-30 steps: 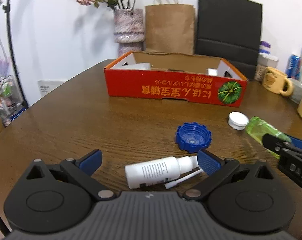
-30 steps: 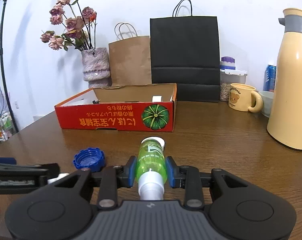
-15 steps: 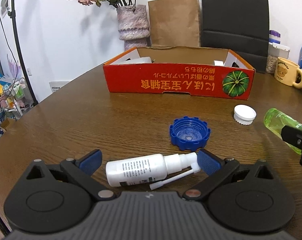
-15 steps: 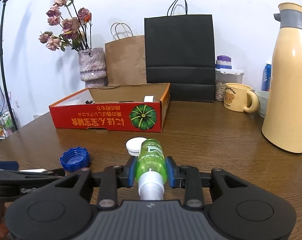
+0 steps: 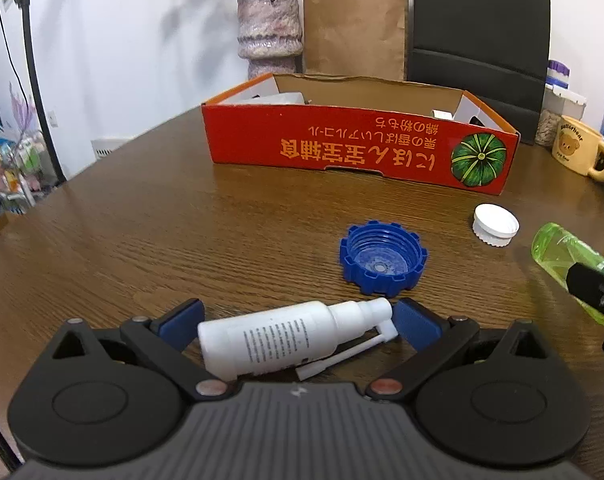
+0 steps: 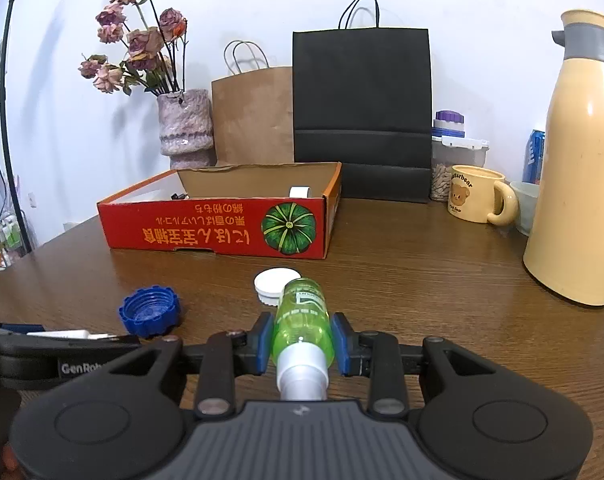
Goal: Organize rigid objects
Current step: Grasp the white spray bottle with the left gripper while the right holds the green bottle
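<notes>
On the table (image 5: 141, 208), the left gripper (image 5: 297, 322) had closed in on the spray bottle (image 5: 277, 336).

Over the last second the bottle slid from its right pad to lie centred between its jaws, which stood apart and unclamped; the grasp looked nearly set up. The right gripper (image 6: 302, 344) stayed clamped on the green bottle (image 6: 304, 320), short of the box (image 6: 217, 232). Blue cap (image 5: 383, 257) and white cap (image 5: 495, 230) lay loose.

A vase of dried roses (image 6: 185, 128), a brown paper bag (image 6: 253, 116) and a black paper bag (image 6: 361, 92) are standing against the wall. A bear mug (image 6: 476, 194) is sitting beside a cream thermos jug (image 6: 578, 168) on the wooden table (image 6: 442, 272).
</notes>
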A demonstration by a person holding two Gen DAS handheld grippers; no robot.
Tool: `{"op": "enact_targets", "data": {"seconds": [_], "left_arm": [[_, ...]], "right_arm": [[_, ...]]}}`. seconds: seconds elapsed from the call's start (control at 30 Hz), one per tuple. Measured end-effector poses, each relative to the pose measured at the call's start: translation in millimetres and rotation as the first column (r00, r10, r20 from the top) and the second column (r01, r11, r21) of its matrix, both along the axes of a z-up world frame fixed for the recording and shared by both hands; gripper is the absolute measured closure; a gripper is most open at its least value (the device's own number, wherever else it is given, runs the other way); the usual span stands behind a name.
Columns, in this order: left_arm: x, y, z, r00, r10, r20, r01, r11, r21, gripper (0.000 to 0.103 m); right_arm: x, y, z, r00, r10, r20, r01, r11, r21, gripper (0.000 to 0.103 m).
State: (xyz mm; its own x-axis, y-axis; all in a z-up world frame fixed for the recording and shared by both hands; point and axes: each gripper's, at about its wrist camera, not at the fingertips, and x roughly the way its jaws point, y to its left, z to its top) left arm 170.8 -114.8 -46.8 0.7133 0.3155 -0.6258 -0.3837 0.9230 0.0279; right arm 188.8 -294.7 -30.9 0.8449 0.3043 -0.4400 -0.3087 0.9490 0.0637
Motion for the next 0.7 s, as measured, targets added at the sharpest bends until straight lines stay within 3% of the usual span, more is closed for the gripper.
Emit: {"op": "enact_targets", "data": {"seconds": [0.07, 0.6, 0.63, 0.67, 0.7], "left_arm": [[0, 4, 0, 1.0, -0.01, -0.003, 0.01, 1.0, -0.025, 0.005], [-12, 22, 7, 0.996, -0.074, 0.049, 0.078, 0.994, -0.075, 0.009], [-14, 23, 8, 0.996, -0.075, 0.055, 0.079, 0.994, -0.07, 0.029], [-15, 25, 9, 0.995, -0.08, 0.063, 0.085, 0.994, -0.07, 0.043], [-15, 26, 10, 0.994, -0.089, 0.067, 0.093, 0.993, -0.074, 0.049]], "right_arm": [[-1, 1, 0, 1.0, -0.006, 0.004, 0.006, 1.0, -0.002, 0.073], [-13, 8, 2, 0.998, -0.052, 0.026, 0.052, 0.999, 0.011, 0.073], [-14, 9, 2, 0.998, -0.056, 0.029, 0.055, 0.998, 0.012, 0.073], [-15, 10, 2, 0.998, -0.06, 0.033, 0.06, 0.998, 0.014, 0.073], [-16, 11, 3, 0.997, -0.064, 0.037, 0.063, 0.998, 0.015, 0.073]]}}
